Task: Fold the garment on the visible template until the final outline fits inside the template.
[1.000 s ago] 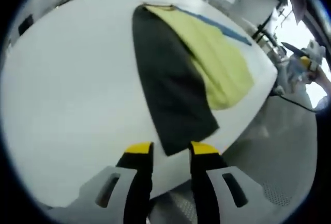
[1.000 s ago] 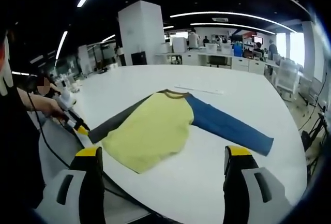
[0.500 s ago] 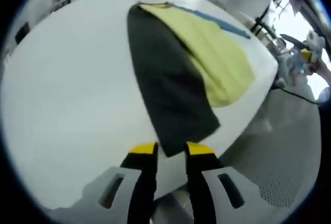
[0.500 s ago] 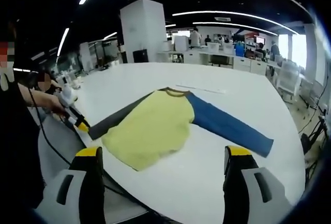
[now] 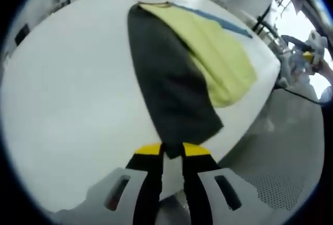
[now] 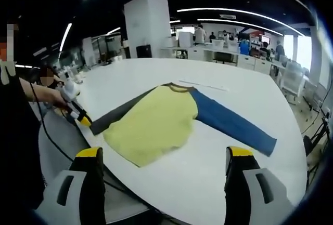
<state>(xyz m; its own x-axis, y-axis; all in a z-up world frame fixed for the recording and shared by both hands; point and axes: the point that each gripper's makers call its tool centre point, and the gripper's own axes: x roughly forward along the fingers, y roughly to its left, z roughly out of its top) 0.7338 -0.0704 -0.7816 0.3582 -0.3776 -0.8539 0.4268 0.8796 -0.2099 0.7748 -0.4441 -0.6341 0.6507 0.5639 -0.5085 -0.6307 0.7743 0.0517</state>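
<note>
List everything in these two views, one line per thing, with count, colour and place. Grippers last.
Shirt: one, yellow body, flat on the table.
Dark sleeve: one, charcoal, its cuff at the left gripper's tips.
Blue sleeve: one, spread out flat on the table.
Table: one, white, under the shirt.
Desks: several, white, far background.
Pillar: one, white, behind the table.
Left gripper: one, black with yellow tips, nearly shut at the cuff.
Right gripper: one, same colours, open above the table.
</note>
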